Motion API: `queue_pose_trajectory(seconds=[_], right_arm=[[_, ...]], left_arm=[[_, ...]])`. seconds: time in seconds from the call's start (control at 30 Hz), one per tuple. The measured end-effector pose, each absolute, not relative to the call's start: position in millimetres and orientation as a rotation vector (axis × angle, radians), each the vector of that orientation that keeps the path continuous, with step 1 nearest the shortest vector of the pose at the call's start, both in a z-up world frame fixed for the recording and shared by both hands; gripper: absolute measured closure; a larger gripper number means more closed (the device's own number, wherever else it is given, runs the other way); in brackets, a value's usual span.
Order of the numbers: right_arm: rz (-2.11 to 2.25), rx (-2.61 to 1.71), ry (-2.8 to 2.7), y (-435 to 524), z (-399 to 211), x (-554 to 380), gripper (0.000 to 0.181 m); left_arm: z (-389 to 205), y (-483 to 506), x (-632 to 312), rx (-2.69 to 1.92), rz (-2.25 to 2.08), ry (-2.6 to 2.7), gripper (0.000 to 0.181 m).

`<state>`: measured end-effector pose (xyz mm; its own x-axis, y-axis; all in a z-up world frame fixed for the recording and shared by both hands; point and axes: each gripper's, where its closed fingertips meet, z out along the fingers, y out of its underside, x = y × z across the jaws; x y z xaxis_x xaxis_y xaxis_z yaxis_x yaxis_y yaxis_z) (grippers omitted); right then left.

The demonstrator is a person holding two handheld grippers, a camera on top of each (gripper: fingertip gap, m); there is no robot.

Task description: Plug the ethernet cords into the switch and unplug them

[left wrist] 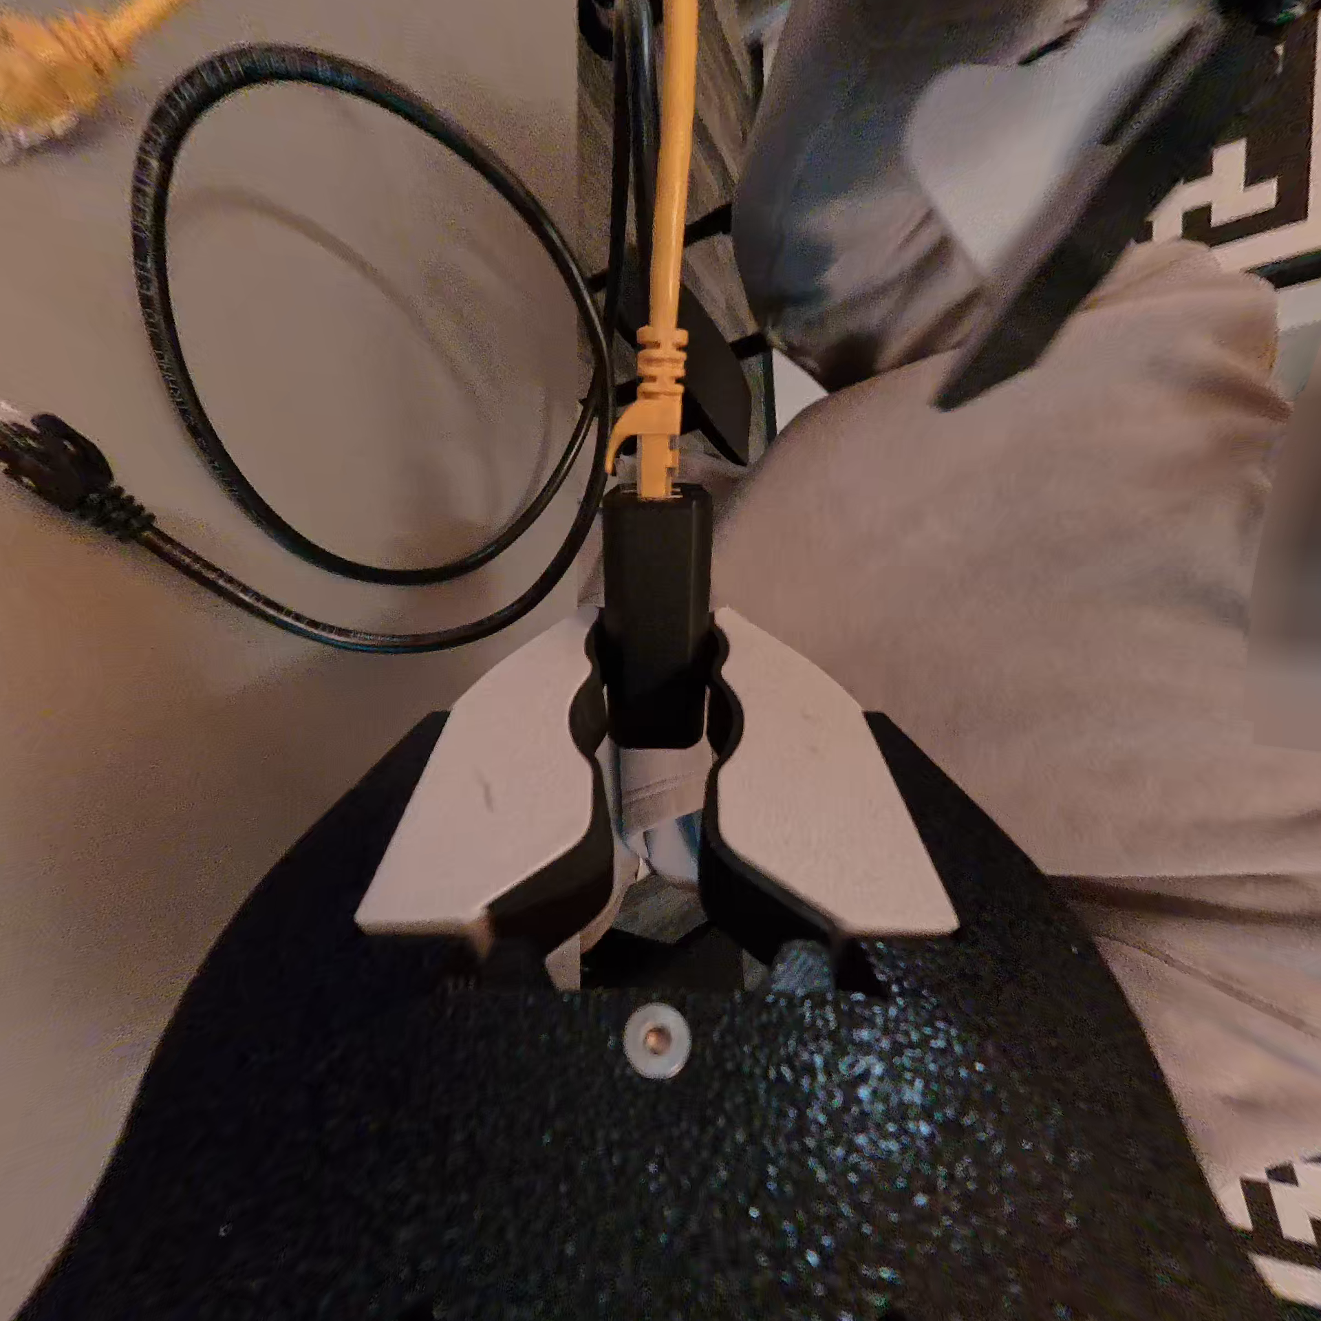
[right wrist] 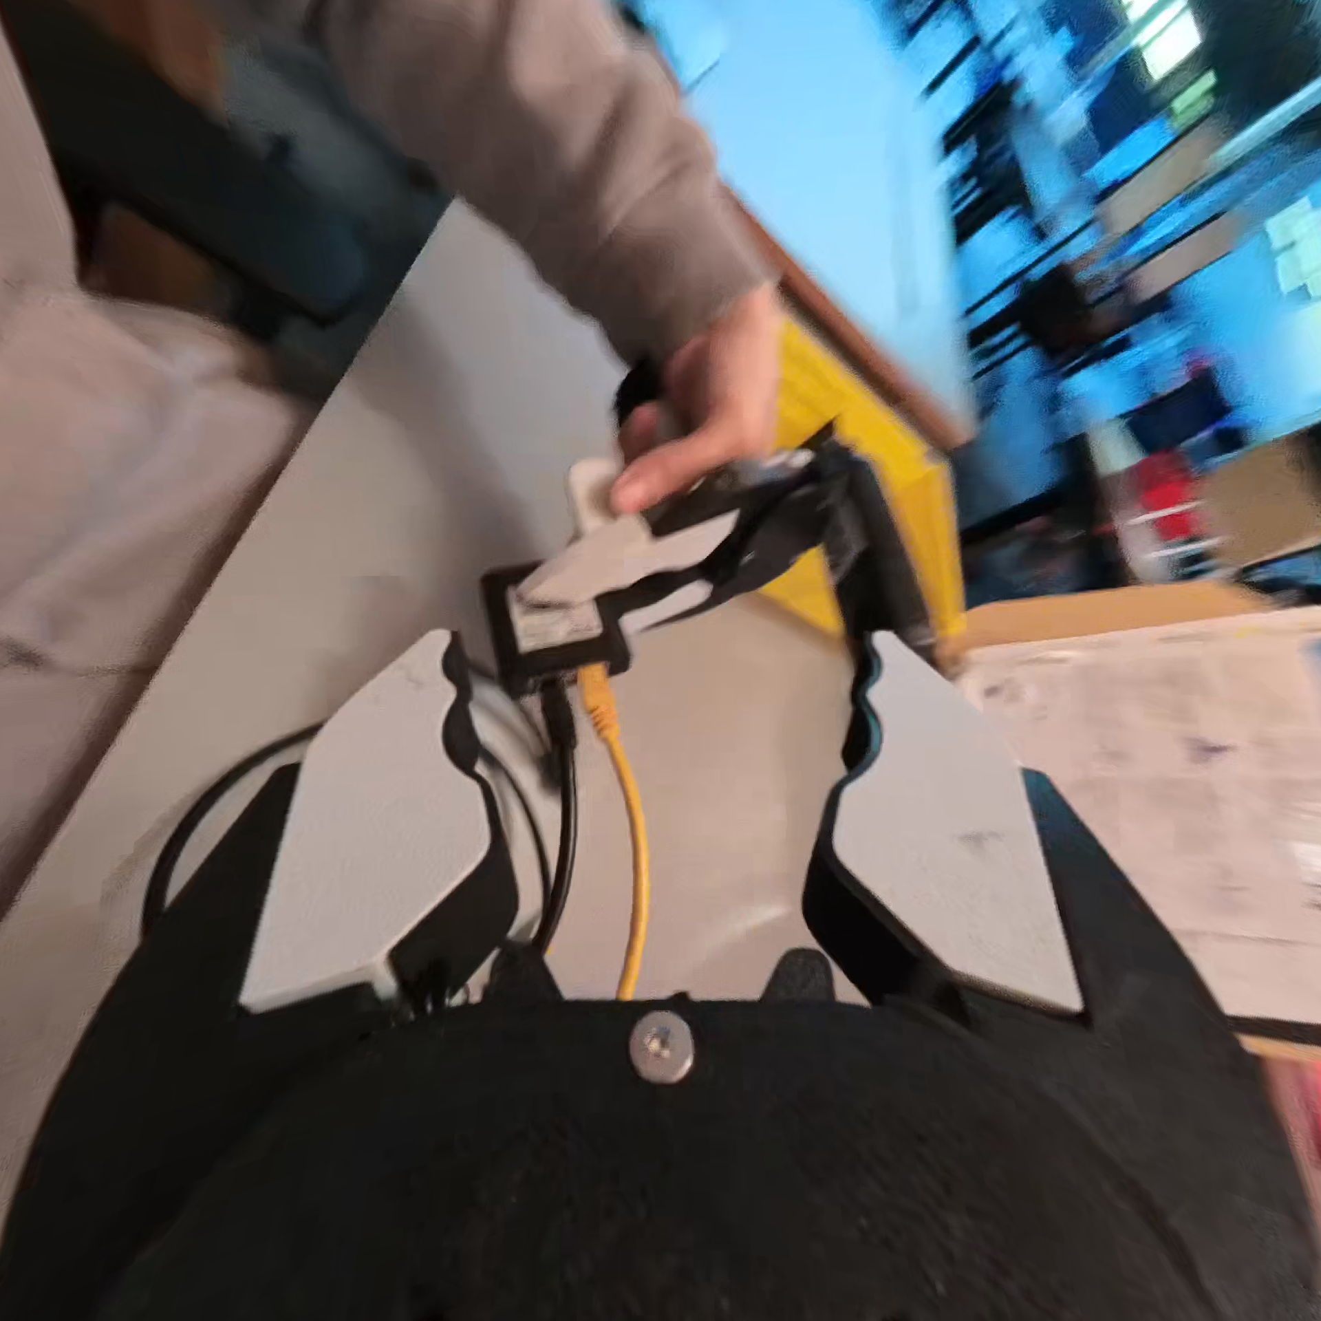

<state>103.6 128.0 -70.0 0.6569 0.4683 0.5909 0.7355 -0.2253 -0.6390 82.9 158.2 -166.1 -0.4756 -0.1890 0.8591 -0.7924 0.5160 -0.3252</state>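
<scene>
Switch (left wrist: 656,615): small black box, judged light and rigid; you have it by its narrow sides in the left gripper (left wrist: 654,679), ports facing 12 o'clock in the left wrist view, lifted over the pale table (left wrist: 300,322).
Yellow cord (left wrist: 672,179): its plug is seated in the switch; the cable looks limp, the plug stiff with a thin latch tab that seems easy to snap; take it at the ribbed boot (left wrist: 661,361), pressing the tab, never by the cable.
Black cord (left wrist: 214,271): loops at 10 o'clock; one loose plug (left wrist: 50,457) lies at 9 o'clock; a black lead also enters the switch beside the yellow one in the right wrist view.
Left jaws: clenched on the switch; both pads touch its sides.
Right gripper (right wrist: 661,715): jaws spread wide, grasping nothing; the cords (right wrist: 632,822) run between its fingers without clear contact; blur hides fine detail.
</scene>
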Motion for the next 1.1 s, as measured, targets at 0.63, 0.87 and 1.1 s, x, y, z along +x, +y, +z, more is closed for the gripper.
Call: queue_pose_trajectory(seconds=[0.63, 0.87, 1.1], right_arm=[[-0.220, -1.694, -0.412, 174, -152, 145, 0.121], [-0.213, -1.653, -0.268, 163, -180, 149, 0.121], [-0.135, -1.599, -0.241, 153, -187, 149, 0.121]], left_arm=[[-152, 165, 156, 1.018, 1.393, -1.499, 0.159], [-177, 152, 163, 1.176, 1.529, -1.403, 0.157], [-192, 144, 143, 1.234, 1.456, -1.550, 0.156]])
